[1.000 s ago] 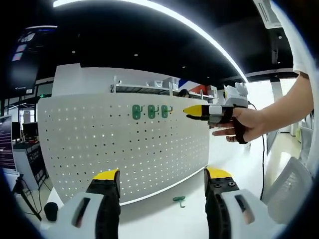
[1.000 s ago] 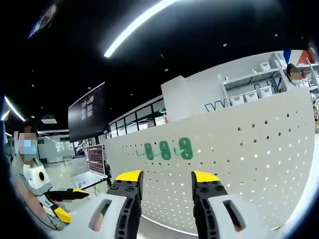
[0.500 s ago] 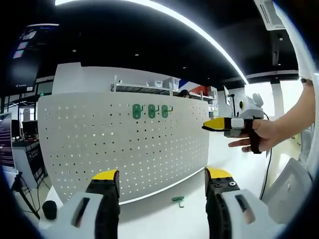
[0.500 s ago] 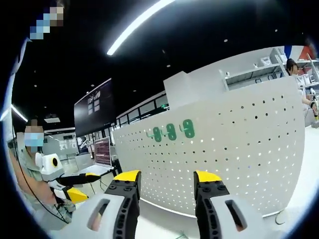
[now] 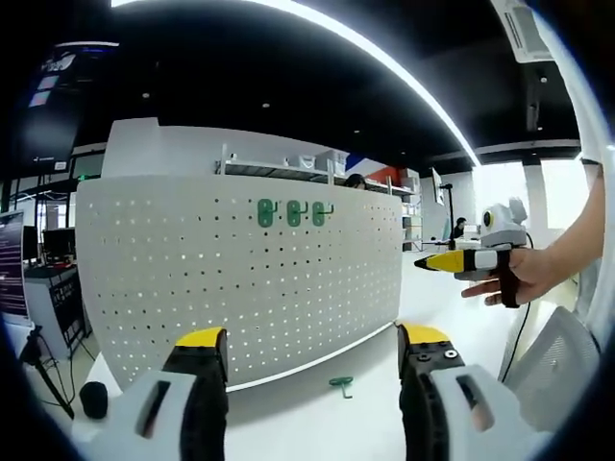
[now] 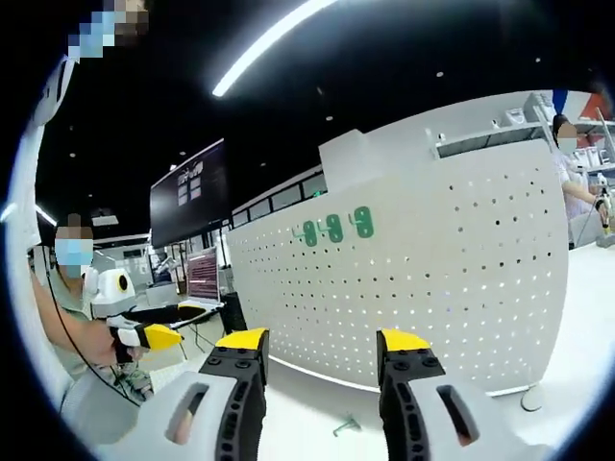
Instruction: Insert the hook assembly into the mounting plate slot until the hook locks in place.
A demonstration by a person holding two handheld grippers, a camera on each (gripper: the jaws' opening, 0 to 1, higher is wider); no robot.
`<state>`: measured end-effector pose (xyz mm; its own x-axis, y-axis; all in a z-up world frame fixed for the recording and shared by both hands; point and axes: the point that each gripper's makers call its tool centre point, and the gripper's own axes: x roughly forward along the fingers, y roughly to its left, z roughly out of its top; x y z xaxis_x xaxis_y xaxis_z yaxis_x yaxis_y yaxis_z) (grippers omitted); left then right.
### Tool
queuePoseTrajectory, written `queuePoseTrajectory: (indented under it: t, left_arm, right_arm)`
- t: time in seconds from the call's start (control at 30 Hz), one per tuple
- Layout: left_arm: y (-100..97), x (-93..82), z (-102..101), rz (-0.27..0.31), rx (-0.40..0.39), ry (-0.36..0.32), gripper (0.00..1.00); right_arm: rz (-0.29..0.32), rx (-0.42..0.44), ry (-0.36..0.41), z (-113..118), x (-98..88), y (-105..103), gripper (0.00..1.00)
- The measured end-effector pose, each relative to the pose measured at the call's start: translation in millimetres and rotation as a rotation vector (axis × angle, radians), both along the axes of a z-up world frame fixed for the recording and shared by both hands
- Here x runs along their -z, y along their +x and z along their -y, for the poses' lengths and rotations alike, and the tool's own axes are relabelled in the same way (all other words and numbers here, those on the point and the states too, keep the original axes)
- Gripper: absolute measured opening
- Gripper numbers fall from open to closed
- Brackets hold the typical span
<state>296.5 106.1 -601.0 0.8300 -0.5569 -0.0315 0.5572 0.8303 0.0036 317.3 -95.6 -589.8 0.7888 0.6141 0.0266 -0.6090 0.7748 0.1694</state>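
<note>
Yellow-tipped black jaws on white bodies with dark slots for both the left claw (image 5: 312, 351) and right claw (image 6: 322, 352); black strap across the hand (image 5: 527, 276).

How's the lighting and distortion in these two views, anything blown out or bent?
Left gripper view: the ceiling light strip is blown out and the pegboard bulges from fisheye. Right gripper view: the strip glares too, ceiling dark, pegboard edges curve.

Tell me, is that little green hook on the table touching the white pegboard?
Apart. In the left gripper view the green hook lies on the table, bare tabletop separating it from the pegboard.
</note>
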Motion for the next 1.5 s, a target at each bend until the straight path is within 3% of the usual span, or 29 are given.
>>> queuePoseTrajectory:
  t: [0.23,0.33,0.53,1.17,1.5]
  left_arm:
    - [-1.3,-0.9,0,0.000,0.001,-0.023,0.76]
    - [-1.9,2.6,-1,-0.006,-0.002,-0.011,0.76]
    - [-4.2,5.6,-2,-0.011,-0.005,-0.024,0.77]
    - [-14.2,14.6,-11,-0.032,-0.014,-0.032,0.78]
    - [-17.0,20.7,-13,-0.051,-0.015,-0.010,0.78]
  right_arm:
    - [-0.004,0.004,-0.005,4,4.9,-13,0.45]
    - [-0.015,-0.011,0.044,5,6.8,-20,0.46]
    - [-0.017,-0.010,0.030,3,11.7,-29,0.47]
    - [-0.033,0.012,0.005,11,27.6,-46,0.48]
    - [-0.027,0.012,0.006,10,26.2,-48,0.48]
